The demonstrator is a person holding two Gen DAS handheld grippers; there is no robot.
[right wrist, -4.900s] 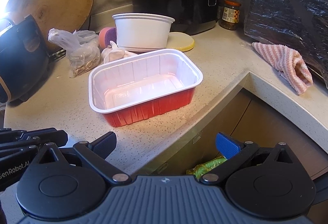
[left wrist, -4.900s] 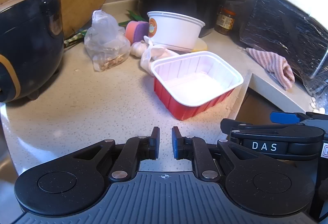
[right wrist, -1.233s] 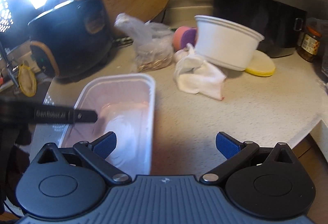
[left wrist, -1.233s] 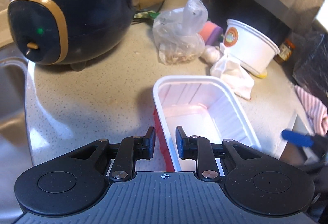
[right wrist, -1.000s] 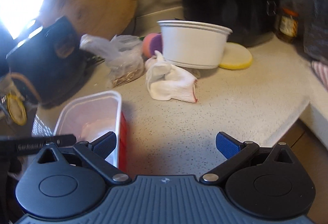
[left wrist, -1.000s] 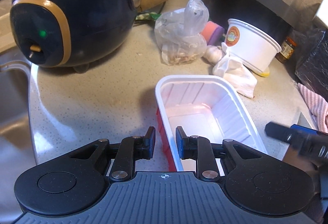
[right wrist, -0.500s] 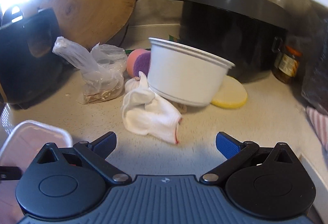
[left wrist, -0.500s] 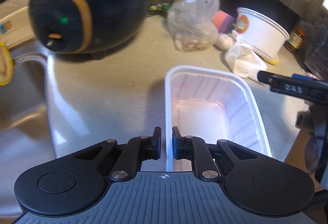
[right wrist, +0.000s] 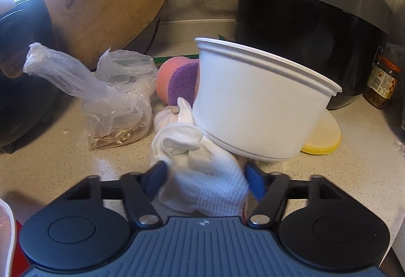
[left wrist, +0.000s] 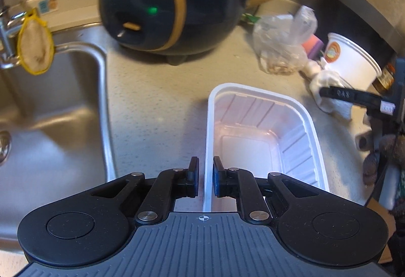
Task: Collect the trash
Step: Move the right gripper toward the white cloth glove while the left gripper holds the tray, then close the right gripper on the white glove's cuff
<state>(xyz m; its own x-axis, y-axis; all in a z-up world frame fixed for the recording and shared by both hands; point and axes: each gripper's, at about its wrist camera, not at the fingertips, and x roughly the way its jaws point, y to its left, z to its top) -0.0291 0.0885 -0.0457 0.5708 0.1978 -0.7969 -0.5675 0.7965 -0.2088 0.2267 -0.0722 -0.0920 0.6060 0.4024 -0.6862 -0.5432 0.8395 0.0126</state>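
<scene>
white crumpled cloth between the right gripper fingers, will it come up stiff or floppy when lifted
Probably floppy: the white cloth lies in soft folds, so its ends should droop. It looks light. One fold sits against the white paper bowl, which is tilted, so lifting may nudge it. The right hand-held gripper is closing around the cloth.

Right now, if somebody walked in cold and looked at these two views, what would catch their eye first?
Probably the red-and-white plastic tray in the middle of the counter, its long wall pinched by the left gripper. Next, the crumpled white cloth in front of the tilted white paper bowl, with the right gripper closing around it. The dark round cooker with a gold ring looms beside the steel sink.
</scene>
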